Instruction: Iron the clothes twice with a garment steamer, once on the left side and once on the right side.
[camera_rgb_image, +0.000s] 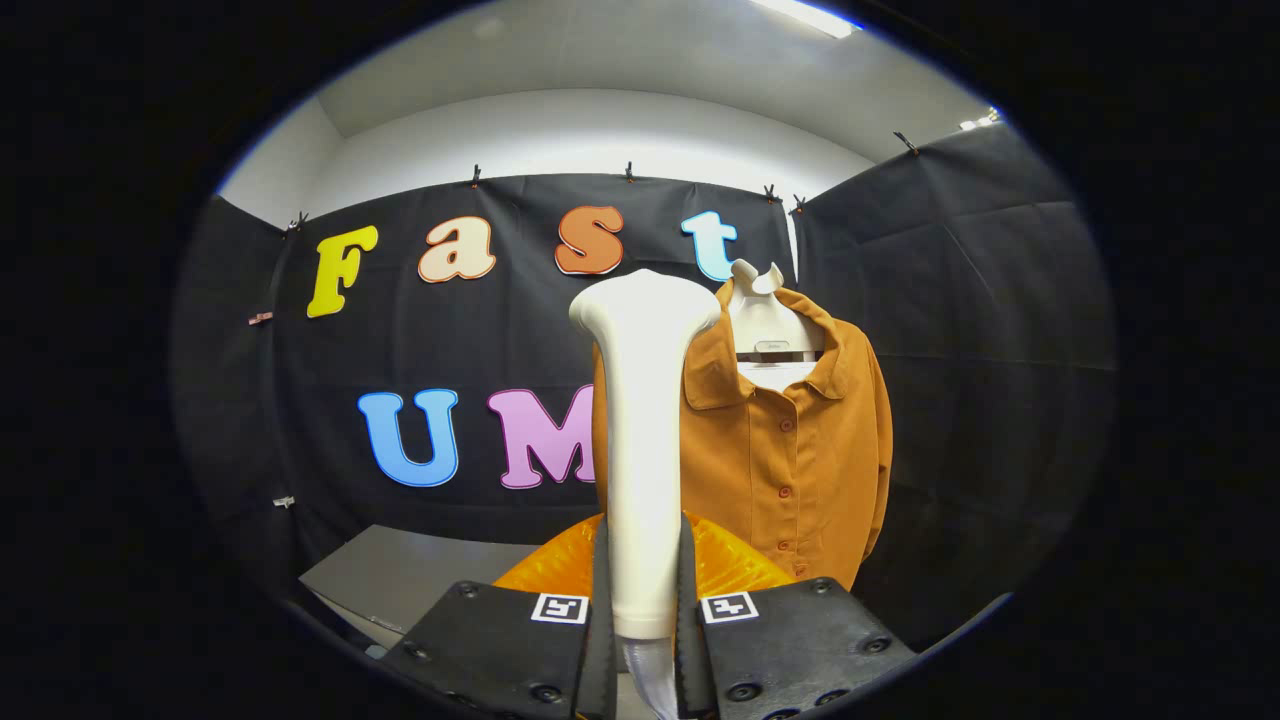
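Note:
My gripper (642, 600) is shut on the white handle of the garment steamer (642, 440), which stands upright between the fingers with its wide head at the top. Beyond it and slightly to the right hangs an orange button-up shirt (790, 450) on a white hanger form (765, 320), against the black cloth wall. The steamer's handle hides the shirt's left edge. The head is level with the shirt's collar and still some way in front of the fabric.
An orange translucent base (725, 565) sits just beyond the fingers, under the steamer. A grey table surface (400, 575) lies lower left. Black cloth walls close the booth behind and to the right.

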